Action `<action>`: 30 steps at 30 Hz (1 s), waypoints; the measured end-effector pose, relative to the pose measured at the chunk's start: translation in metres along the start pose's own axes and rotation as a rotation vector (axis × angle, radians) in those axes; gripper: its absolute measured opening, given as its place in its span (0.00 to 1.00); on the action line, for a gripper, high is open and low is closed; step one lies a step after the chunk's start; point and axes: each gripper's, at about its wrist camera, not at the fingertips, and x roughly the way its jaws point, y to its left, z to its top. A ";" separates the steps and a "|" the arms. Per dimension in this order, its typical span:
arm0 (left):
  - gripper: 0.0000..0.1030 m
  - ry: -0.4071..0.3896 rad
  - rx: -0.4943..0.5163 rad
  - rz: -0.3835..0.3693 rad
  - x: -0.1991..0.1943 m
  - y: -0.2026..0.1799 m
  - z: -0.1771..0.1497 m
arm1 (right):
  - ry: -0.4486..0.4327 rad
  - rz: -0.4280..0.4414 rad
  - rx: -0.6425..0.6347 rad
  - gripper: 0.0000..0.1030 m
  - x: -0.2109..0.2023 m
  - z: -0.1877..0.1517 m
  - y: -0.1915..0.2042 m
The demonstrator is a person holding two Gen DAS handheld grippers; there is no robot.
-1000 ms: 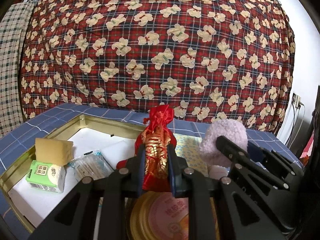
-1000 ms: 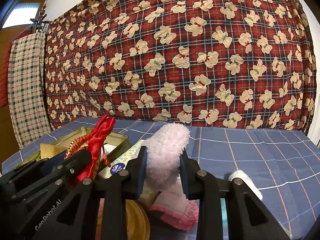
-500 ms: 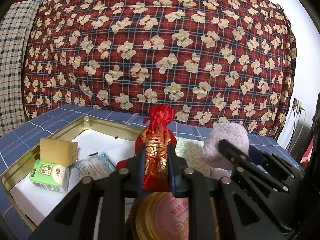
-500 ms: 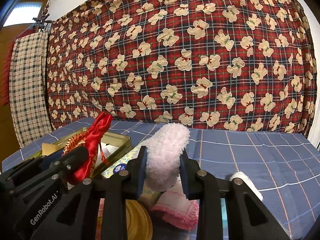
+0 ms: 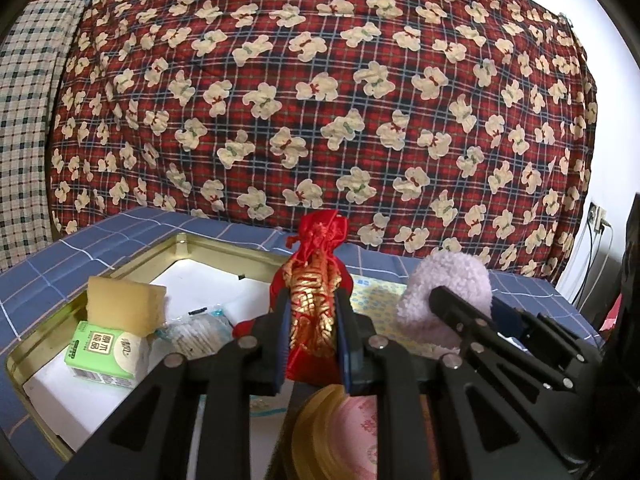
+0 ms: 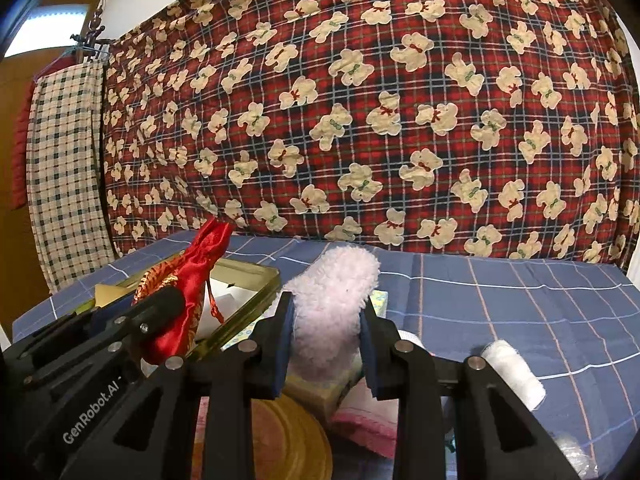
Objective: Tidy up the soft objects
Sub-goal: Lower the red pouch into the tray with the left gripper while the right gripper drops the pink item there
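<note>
My left gripper [image 5: 311,312] is shut on a red satin pouch with gold embroidery [image 5: 314,292], held upright above the table. My right gripper [image 6: 325,320] is shut on a fluffy pale pink sock [image 6: 332,300]. From the left wrist view the sock [image 5: 444,304] shows to the right, with the right gripper's fingers [image 5: 460,308] on it. From the right wrist view the pouch [image 6: 184,284] shows to the left. A gold tin tray [image 5: 208,246] lies left of the pouch, holding a yellow sponge [image 5: 124,304], a green tissue pack [image 5: 106,354] and a cotton swab packet [image 5: 196,334].
A round gold tin lid [image 5: 340,432] sits below the grippers. A pink cloth [image 6: 368,420], a white roll [image 6: 514,372] and a patterned tissue pack [image 5: 376,292] lie on the blue checked tablecloth [image 6: 520,300]. A red plaid bear blanket [image 5: 320,100] hangs behind.
</note>
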 end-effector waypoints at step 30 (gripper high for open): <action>0.18 0.031 -0.031 -0.049 -0.010 0.031 0.009 | 0.040 0.095 -0.022 0.32 0.007 0.017 0.032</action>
